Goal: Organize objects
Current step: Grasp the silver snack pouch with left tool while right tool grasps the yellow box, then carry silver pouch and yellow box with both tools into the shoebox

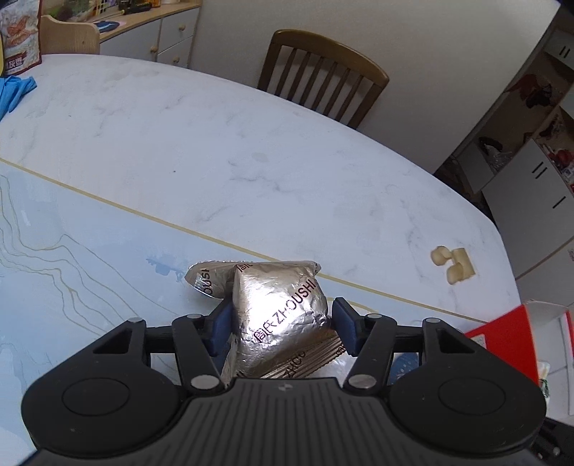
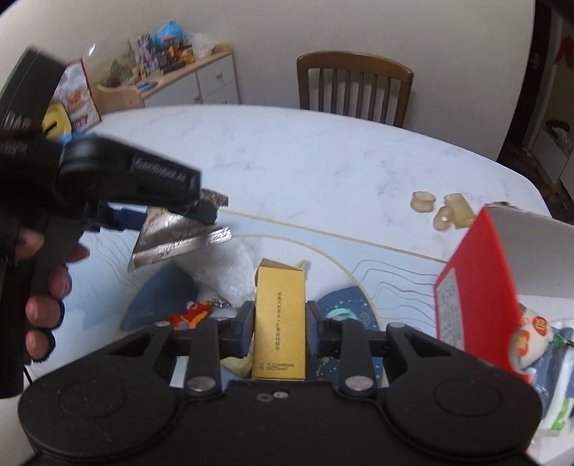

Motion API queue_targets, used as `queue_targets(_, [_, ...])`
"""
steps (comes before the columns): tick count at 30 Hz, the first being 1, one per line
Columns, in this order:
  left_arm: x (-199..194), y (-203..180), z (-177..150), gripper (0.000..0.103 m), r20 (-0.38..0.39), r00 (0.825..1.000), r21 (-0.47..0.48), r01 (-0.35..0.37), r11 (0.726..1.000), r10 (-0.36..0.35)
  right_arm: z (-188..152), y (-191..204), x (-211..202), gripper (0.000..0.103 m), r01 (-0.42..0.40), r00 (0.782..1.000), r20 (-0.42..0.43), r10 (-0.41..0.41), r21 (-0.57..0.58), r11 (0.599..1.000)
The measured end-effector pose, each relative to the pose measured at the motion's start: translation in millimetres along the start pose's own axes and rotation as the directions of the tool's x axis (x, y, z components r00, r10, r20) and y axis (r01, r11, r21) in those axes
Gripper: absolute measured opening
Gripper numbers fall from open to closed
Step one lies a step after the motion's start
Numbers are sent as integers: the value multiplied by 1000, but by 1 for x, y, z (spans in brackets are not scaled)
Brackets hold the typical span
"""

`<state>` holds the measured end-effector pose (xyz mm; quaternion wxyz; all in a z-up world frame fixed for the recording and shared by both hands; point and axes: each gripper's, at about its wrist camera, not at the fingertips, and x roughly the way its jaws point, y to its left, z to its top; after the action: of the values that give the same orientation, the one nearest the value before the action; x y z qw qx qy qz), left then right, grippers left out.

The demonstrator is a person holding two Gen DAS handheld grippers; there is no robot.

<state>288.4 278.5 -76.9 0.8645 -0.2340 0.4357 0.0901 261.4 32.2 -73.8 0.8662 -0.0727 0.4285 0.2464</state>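
Observation:
My left gripper (image 1: 281, 324) is shut on a crinkled silver foil packet (image 1: 281, 312) printed ZHOUSHI and holds it above the light blue mat (image 1: 71, 251). The right wrist view shows that gripper (image 2: 168, 211) at the left, lifted with the silver packet (image 2: 172, 236) hanging from it. My right gripper (image 2: 280, 319) is shut on a tall gold box (image 2: 280, 319), upright between its blue pads (image 2: 247, 322). An open red box (image 2: 477, 286) stands at the right.
On the white marble table (image 1: 251, 125) lie cream plastic pieces (image 1: 452, 265), also in the right wrist view (image 2: 441, 209). Below the gold box are bubble wrap (image 2: 233, 272), a dark blue pouch (image 2: 161, 294) and a red charm (image 2: 190, 315). A wooden chair (image 1: 323, 75) stands behind the table. A snack bag (image 1: 19, 32) is far left.

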Motion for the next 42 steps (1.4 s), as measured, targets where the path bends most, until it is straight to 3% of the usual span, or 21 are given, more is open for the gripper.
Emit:
queue_targets(16, [-76, -60, -27, 58, 39, 990, 144, 127, 981, -134, -2, -55, -88, 28, -61, 992, 121, 47, 112, 992])
queue_targets(33, [-86, -171, -67, 59, 2, 979, 273, 195, 942, -204, -32, -170, -160, 28, 69, 973, 203, -112, 209, 975])
queue_targets(42, [-76, -234, -93, 59, -27, 975, 342, 218, 914, -222, -52, -235, -172, 28, 112, 966, 195, -168, 268, 957])
